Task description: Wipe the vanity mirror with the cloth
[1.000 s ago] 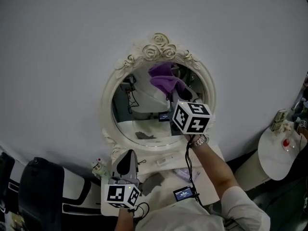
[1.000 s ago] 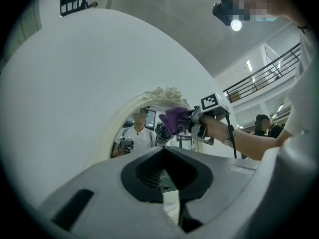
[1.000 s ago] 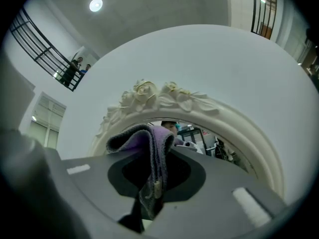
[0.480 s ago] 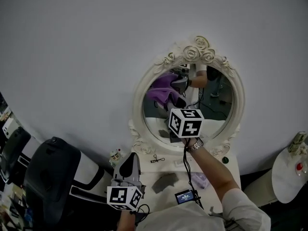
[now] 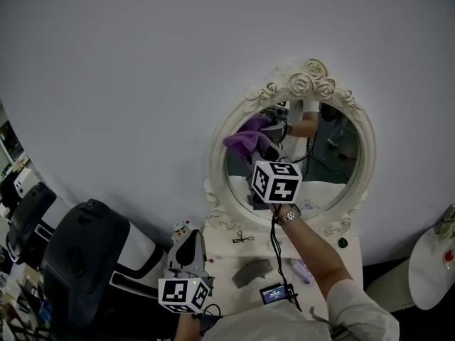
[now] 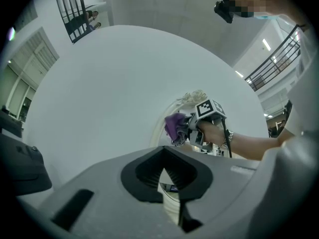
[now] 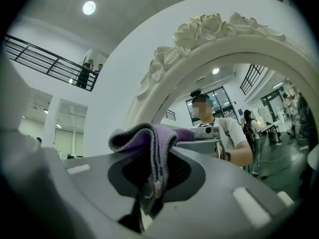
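Note:
An oval vanity mirror with a white rose-carved frame point(image 5: 216, 155) stands against the wall. My right gripper point(image 5: 264, 156) is shut on a purple cloth point(image 5: 245, 142) and presses it to the upper left of the glass. In the right gripper view the cloth point(image 7: 149, 143) hangs folded between the jaws, with the mirror frame point(image 7: 209, 34) close ahead. My left gripper point(image 5: 190, 239) hangs low by the table's left corner, shut on nothing. The left gripper view shows its joined jaws point(image 6: 167, 185), and beyond them the cloth point(image 6: 174, 126) at the mirror.
The white vanity table point(image 5: 222, 256) carries a grey pad point(image 5: 250, 272), a small lit screen point(image 5: 271, 293), an eyelash curler point(image 5: 243, 237) and a little figurine point(image 5: 181, 229). A black office chair point(image 5: 78, 254) stands to the left. A round white side table point(image 5: 430, 265) is at the right.
The cloth in my right gripper has slid from the top middle of the glass to its upper left. The head view has turned left. My left gripper has hardly moved.

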Tool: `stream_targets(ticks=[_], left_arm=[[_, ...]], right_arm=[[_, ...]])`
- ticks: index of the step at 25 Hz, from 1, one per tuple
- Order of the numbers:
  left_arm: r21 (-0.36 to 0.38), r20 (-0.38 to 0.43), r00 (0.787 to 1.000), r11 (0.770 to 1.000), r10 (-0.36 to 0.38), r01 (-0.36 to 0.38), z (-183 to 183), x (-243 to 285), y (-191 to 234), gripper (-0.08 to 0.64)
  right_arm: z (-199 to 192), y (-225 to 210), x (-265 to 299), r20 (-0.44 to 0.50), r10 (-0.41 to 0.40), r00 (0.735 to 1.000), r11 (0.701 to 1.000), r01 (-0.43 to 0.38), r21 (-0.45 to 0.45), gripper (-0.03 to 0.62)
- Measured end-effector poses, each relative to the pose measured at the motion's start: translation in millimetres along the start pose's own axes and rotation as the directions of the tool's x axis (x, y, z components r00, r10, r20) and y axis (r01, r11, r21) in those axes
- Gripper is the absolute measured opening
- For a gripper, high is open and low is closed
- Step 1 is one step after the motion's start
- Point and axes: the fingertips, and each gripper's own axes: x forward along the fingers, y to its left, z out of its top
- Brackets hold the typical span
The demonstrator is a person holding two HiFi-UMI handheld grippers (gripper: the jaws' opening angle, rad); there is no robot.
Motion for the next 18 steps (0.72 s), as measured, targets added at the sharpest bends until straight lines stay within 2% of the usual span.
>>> stream_targets(ticks=[5, 10, 14, 18], left_arm=[[-0.001, -0.015, 0.997, 0.997, -0.078, 0.078, -6, 17, -20, -0.002], [-0.018, -0.029, 0.985, 0.986, -0.169, 0.169, -15, 35, -48, -0.002], [-0.035, -0.035, 0.971, 0.971, -0.237, 0.236, -20, 48, -70, -0.002], [-0.059, -0.041, 0.949, 0.949, -0.312, 0.309, -28, 60, -97, -0.002]], right_arm=[[9, -36, -16, 0.02, -0.076, 0.997, 0.997, 0.076, -0.008, 0.054], [17, -81, -42, 0.028, -0.165, 0.986, 0.986, 0.166, -0.023, 0.055], [22, -117, -65, 0.032, -0.242, 0.97, 0.969, 0.243, -0.034, 0.055], [29, -159, -95, 0.037, -0.334, 0.942, 0.941, 0.336, -0.041, 0.056]])
